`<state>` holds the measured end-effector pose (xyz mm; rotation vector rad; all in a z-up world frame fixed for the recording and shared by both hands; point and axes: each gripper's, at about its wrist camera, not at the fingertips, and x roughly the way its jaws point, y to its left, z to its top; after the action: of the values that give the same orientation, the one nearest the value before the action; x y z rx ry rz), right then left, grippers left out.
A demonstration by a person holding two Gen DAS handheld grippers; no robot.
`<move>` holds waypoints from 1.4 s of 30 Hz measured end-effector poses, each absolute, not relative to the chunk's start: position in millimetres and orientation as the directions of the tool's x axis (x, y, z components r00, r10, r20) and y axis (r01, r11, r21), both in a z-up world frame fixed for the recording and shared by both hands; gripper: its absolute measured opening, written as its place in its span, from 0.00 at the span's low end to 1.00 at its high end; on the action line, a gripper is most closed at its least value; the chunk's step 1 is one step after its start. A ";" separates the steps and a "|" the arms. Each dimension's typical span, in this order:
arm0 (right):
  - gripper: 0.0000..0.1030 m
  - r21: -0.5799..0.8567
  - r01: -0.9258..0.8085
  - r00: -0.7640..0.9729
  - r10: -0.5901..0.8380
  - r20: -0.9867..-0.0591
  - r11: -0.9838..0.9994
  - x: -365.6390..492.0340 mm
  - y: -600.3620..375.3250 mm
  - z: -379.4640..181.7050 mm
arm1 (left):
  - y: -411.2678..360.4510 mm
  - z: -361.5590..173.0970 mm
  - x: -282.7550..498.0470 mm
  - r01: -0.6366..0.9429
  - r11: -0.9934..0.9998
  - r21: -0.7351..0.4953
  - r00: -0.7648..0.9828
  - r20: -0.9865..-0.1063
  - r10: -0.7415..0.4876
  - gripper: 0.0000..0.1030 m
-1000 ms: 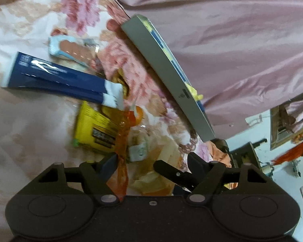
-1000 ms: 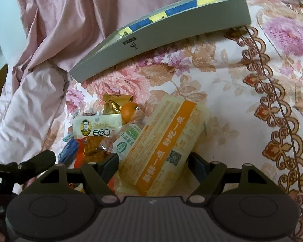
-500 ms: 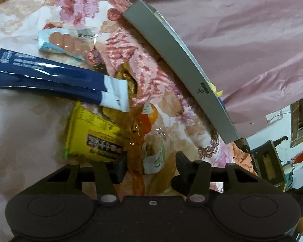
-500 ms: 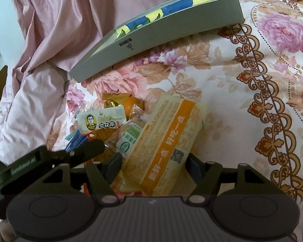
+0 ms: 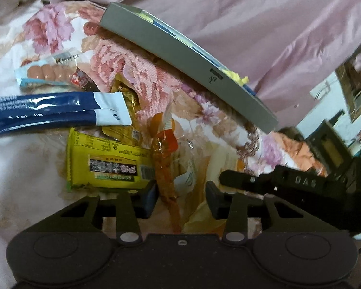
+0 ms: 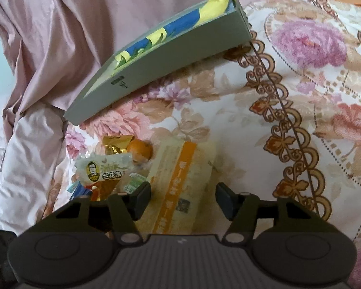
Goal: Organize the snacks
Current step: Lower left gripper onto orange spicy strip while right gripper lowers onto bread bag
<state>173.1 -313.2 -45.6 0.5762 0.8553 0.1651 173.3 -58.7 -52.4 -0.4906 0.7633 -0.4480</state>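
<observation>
A heap of snacks lies on a floral bedspread. In the left wrist view my left gripper [image 5: 180, 196] is open around a long orange snack strip [image 5: 164, 166], beside a yellow-green packet [image 5: 108, 163], a dark blue pouch [image 5: 53, 110] and a sausage pack [image 5: 50, 72]. In the right wrist view my right gripper [image 6: 181, 200] is open around a pale packet with an orange stripe [image 6: 180, 183]. A white packet with a man's face [image 6: 103, 171] and a small orange [image 6: 139, 150] lie to its left. The right gripper's finger [image 5: 248, 180] shows in the left wrist view.
A grey tray [image 6: 161, 72] holding blue and yellow packets lies tilted behind the heap, also in the left wrist view [image 5: 190, 67]. A pink satin quilt [image 6: 48, 36] is bunched behind and to the left. Floral bedspread [image 6: 312, 96] stretches to the right.
Both grippers have narrowed around their snacks and moved in. The left gripper has swung so the tray and heap sit more level. The right gripper's finger now reaches in from the right.
</observation>
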 end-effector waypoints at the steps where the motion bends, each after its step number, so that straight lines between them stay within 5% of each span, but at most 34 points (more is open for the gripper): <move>1: 0.63 0.548 0.088 0.650 0.370 -0.664 0.832 173.6 -312.7 -46.7 | -60.2 -51.1 172.2 0.214 0.811 -0.544 0.639 -0.550 -0.537 0.36; 5: 0.65 0.562 0.068 0.638 0.397 -0.659 0.824 174.9 -308.0 -49.2 | -66.4 -49.0 170.7 0.194 0.872 -0.449 0.636 -0.620 -0.460 0.18; 12: 0.69 0.501 0.012 0.630 0.382 -0.676 0.865 176.3 -288.1 -50.2 | -60.7 -47.0 166.1 0.141 0.885 -0.445 0.630 -0.649 -0.427 0.17; 26: 0.60 0.438 -0.182 0.574 0.457 -0.679 0.880 162.6 -262.0 -40.0 | -25.3 -35.6 145.8 0.073 0.878 -0.474 0.592 -0.688 -0.420 0.17; 32: 0.64 0.430 -0.192 0.572 0.457 -0.681 0.882 162.8 -257.2 -41.0 | -28.9 -39.6 158.9 0.038 0.881 -0.472 0.597 -0.696 -0.399 0.28; 42: 0.77 0.358 -0.226 0.573 0.421 -0.703 0.906 163.4 -241.7 -46.9 | -34.6 -47.7 179.4 0.017 0.866 -0.500 0.619 -0.675 -0.402 0.28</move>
<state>163.4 -241.7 -46.9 0.2399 0.8833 0.3829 179.4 -34.6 -47.7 -0.4795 0.8774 -0.2520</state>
